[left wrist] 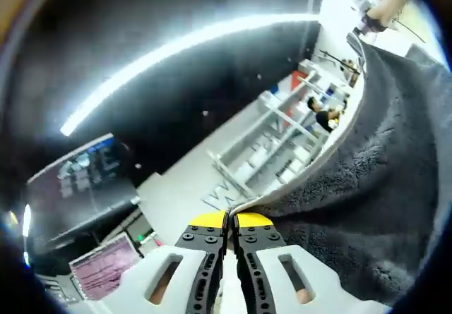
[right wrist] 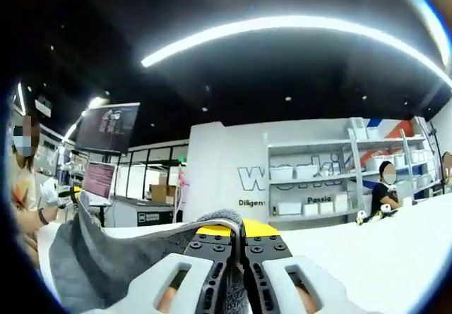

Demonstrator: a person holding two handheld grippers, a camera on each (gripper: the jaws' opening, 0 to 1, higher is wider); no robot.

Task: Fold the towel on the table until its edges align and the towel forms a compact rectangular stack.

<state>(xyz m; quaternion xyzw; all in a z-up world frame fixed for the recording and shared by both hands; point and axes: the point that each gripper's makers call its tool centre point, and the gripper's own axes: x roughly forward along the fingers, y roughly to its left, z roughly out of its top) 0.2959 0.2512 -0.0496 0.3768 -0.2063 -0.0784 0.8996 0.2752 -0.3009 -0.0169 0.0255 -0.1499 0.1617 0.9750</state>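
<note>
The towel (left wrist: 381, 187) is dark grey terry cloth with a pale hem; in the left gripper view it hangs down the right side, lifted off the table. My left gripper (left wrist: 230, 222) is shut on the towel's hemmed corner, its yellow-tipped jaws pressed together. In the right gripper view the towel (right wrist: 99, 254) sags away to the left from the jaws. My right gripper (right wrist: 237, 231) is shut on another edge of the towel, which folds over the yellow tips. The white table (right wrist: 381, 247) stretches off to the right below.
White shelving (right wrist: 332, 180) with boxes lines the far wall, beside a white wall with lettering. Monitors (right wrist: 99, 180) stand at the left, and a person (right wrist: 21, 180) sits at the left edge. Two more people (right wrist: 385, 194) are by the shelves.
</note>
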